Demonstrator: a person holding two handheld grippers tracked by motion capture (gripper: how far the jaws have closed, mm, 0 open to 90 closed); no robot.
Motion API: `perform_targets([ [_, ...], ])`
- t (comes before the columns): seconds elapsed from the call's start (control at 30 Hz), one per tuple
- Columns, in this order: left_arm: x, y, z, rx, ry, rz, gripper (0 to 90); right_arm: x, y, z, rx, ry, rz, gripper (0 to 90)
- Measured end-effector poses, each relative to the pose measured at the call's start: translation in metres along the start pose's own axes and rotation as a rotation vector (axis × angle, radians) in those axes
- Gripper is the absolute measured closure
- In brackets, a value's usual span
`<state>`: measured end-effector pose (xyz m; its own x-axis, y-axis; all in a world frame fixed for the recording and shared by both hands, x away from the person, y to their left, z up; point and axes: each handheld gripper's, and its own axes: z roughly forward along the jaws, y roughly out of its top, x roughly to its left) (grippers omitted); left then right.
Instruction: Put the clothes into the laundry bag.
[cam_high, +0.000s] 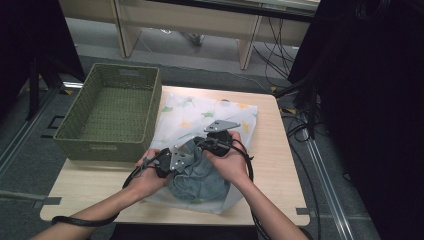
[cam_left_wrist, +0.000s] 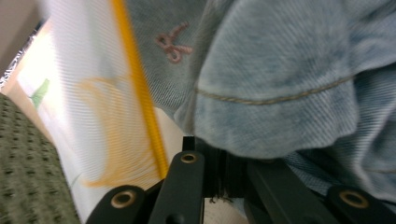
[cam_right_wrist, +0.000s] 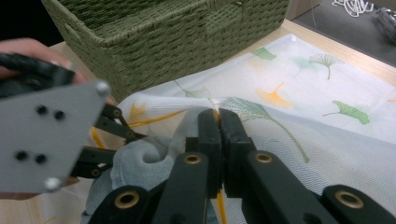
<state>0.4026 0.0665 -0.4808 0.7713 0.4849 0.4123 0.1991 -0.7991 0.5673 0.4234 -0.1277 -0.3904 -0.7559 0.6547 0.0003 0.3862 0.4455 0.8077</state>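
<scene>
1. Table: pale wood top, rounded corners, carries everything.
2. Basket: green woven, rectangular, open top, nothing inside; sits at the table's far-left corner, overhanging the left edge. Probably the drop-off bin, parked beside the work.
3. Mesh bag: thin white see-through net printed with green and yellow ginkgo leaves, yellow zip line along its mouth. Lies flat down the table's middle, far end touching the basket's right wall, near end at the front edge.
4. Denim garment: faded blue twill, tan stitching, small pink embroidered mark; bunched soft at the bag's near end, near the front edge. Whether fully inside the net can't be told.
5. Right gripper: black jaws pressed together, pinching a fold of the mesh at the zip, likely holding the bag mouth up.
6. Left gripper: jaws closed with a denim fold bulging right at the tips; reads as a pinch on the denim, likely to feed it into the bag.
</scene>
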Motion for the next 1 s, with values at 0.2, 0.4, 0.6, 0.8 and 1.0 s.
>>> perform_targets([
  [0.2,0.0,-0.003,0.0,-0.002,-0.011,0.003,73.8,-0.001,-0.003,0.001,0.01,-0.002,0.009,89.7],
  [0.4,0.0,-0.006,-0.025,-0.058,-0.06,0.005,47.0,-0.003,-0.001,-0.001,0.004,-0.003,0.015,89.7],
  [0.6,0.002,-0.014,-0.049,-0.111,-0.065,-0.02,38.5,-0.003,-0.001,-0.001,0.003,-0.007,0.013,89.7],
  [0.8,-0.009,-0.016,-0.072,-0.194,-0.127,-0.011,36.4,-0.003,-0.001,-0.001,0.004,-0.009,0.013,89.7],
  [1.0,-0.043,-0.002,-0.059,-0.217,-0.256,0.078,30.2,-0.003,0.001,-0.001,-0.004,-0.01,0.005,89.7],
])
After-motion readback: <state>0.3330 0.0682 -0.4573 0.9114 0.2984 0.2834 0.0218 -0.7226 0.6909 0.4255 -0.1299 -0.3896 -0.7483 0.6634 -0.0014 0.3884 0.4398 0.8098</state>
